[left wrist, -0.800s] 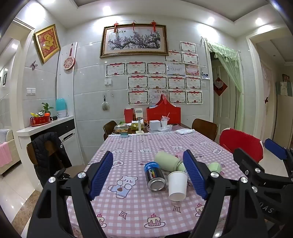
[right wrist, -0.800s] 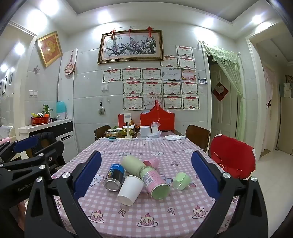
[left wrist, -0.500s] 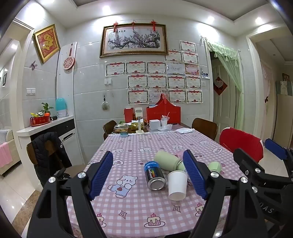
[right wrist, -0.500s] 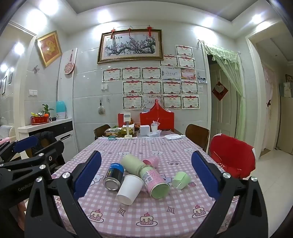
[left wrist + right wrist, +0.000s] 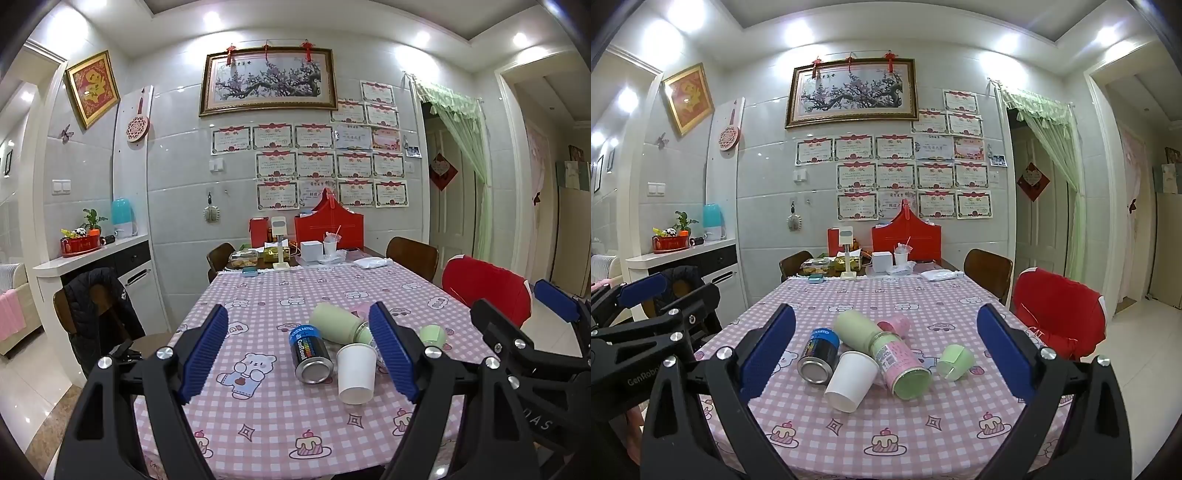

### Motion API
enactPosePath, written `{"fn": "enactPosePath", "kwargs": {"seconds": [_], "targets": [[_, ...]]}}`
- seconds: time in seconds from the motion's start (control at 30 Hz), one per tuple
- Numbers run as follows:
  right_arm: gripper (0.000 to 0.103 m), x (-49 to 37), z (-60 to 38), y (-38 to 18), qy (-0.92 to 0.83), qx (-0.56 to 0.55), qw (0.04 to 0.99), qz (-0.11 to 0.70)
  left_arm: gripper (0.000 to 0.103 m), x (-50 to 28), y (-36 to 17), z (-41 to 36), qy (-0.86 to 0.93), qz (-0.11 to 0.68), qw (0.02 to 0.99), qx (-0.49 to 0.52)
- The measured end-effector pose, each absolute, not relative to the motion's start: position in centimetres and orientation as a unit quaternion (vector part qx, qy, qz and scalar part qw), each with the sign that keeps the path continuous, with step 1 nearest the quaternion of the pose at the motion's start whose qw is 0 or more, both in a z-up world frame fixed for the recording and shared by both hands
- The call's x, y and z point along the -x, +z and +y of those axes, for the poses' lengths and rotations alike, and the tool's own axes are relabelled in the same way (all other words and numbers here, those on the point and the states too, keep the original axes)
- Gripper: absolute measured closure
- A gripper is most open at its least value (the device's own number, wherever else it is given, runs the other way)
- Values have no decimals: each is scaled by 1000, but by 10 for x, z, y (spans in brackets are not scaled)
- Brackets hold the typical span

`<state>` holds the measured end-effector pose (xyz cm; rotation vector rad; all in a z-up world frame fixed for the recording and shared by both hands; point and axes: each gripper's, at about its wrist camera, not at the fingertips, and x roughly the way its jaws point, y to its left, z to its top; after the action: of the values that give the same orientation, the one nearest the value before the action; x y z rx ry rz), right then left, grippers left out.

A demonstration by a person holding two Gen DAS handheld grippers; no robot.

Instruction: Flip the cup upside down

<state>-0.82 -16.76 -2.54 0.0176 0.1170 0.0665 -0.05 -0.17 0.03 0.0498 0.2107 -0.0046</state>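
A white paper cup (image 5: 356, 372) lies on its side on the pink checked tablecloth (image 5: 258, 417), mouth toward me; it also shows in the right wrist view (image 5: 851, 380). A small light green cup (image 5: 956, 361) lies on its side to the right, also in the left wrist view (image 5: 433, 334). My left gripper (image 5: 299, 354) is open and empty, held above the table's near edge. My right gripper (image 5: 886, 356) is open and empty, also short of the cups. Neither touches anything.
A dark can (image 5: 819, 355), a pale green bottle (image 5: 857, 328) and a pink-labelled canister (image 5: 901, 363) lie beside the white cup. A pink cup (image 5: 899, 325) lies behind. Boxes and a red bag (image 5: 905, 240) stand at the far end. A red chair (image 5: 1058, 317) stands on the right.
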Motion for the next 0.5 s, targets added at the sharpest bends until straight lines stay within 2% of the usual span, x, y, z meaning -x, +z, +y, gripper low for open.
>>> {"fn": "enactPosePath", "kwargs": {"seconds": [0.5], "targets": [[8, 8, -168, -25, 33, -10, 998, 58, 25, 1, 0, 1, -2, 105, 994, -27]]}}
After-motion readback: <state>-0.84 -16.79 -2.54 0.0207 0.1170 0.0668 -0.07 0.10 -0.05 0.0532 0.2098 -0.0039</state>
